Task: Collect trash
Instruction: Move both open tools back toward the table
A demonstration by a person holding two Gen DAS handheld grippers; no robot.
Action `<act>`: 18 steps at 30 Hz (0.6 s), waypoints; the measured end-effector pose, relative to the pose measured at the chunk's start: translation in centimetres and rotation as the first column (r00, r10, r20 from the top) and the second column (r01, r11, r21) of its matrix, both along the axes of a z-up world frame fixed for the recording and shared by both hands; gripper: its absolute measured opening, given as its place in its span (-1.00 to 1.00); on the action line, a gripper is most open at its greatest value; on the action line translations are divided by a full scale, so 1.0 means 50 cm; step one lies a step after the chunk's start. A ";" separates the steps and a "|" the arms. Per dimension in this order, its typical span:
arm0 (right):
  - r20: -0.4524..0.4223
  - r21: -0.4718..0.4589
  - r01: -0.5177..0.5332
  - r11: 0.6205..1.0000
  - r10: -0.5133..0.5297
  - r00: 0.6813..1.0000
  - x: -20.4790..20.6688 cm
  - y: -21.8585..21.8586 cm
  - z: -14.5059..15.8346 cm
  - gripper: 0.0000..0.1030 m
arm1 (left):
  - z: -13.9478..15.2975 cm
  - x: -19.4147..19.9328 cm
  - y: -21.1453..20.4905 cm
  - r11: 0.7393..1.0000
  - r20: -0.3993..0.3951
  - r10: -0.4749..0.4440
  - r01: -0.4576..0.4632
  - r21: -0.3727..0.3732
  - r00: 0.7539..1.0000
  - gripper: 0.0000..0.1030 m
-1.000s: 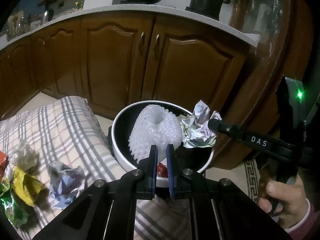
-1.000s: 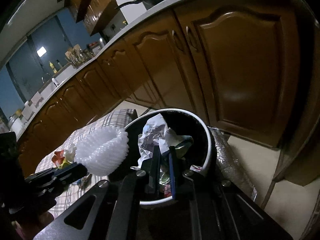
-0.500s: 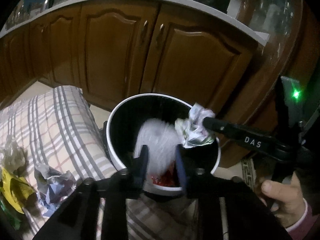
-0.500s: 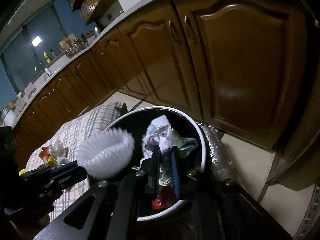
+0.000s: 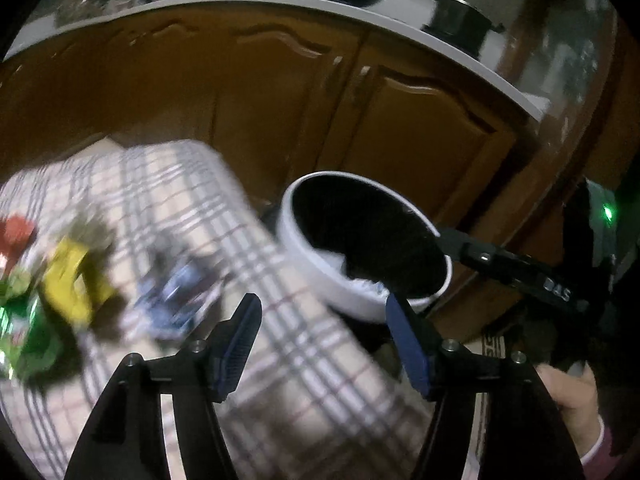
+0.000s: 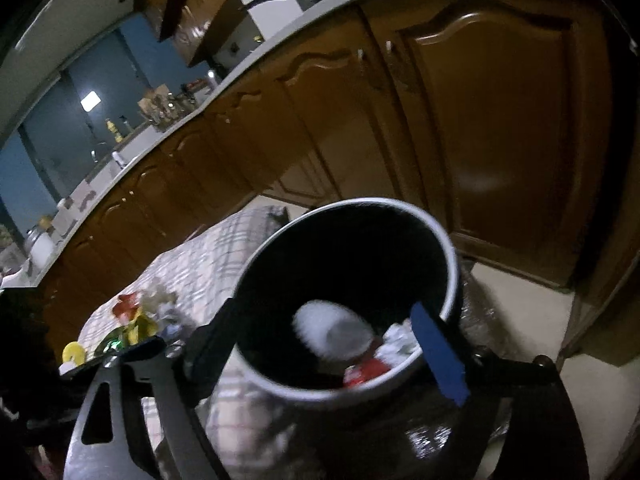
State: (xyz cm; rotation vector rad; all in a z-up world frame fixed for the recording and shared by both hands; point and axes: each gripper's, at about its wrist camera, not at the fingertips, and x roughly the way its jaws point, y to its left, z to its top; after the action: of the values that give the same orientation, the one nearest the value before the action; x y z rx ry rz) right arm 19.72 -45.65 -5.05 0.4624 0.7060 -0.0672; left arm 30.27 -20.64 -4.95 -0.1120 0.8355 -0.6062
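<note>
The waste bin point(image 5: 304, 258), black inside with a white rim point(image 6: 452, 276), stands beside a checked cloth. Inside it lie a white foam net point(image 6: 332, 332), a crumpled paper ball point(image 6: 396, 340) and a red wrapper point(image 6: 364, 372). My left gripper point(image 5: 322, 334) hovers over the cloth's edge just left of the bin, its jaws opening and nothing between them. My right gripper point(image 6: 328, 346) hangs above the bin's mouth, jaws opening wide and holding nothing. On the cloth lie a yellow wrapper point(image 5: 72, 284), a crumpled bluish paper point(image 5: 180, 296) and a green wrapper point(image 5: 28, 328), all blurred.
Brown kitchen cabinets point(image 5: 260, 92) run behind the bin under a white counter carrying a black pot point(image 5: 456, 20). A hand point(image 5: 572, 396) holds the right gripper's handle at the lower right. Pale floor point(image 6: 532, 304) shows right of the bin.
The left gripper opened and the foam net fell into the bin; it swung left toward the cloth. The right gripper opened and the crumpled paper dropped in.
</note>
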 end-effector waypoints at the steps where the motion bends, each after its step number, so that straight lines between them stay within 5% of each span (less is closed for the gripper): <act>1: 0.006 0.001 -0.001 1.000 0.001 1.000 -0.004 0.011 0.001 0.72 | -0.001 -0.009 0.016 1.000 -0.005 0.013 -0.013 -0.004 1.000 0.25; 18: 0.010 0.037 -0.154 0.987 0.154 0.988 -0.025 0.219 -0.012 0.75 | 0.005 -0.120 0.280 0.972 -0.026 0.235 -0.235 0.017 0.972 0.25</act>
State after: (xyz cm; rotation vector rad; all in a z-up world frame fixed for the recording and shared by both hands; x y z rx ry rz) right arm 18.48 -34.69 -5.68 0.4428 0.7353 0.0928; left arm 24.25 -6.65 -4.70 -0.2039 0.8391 -0.3763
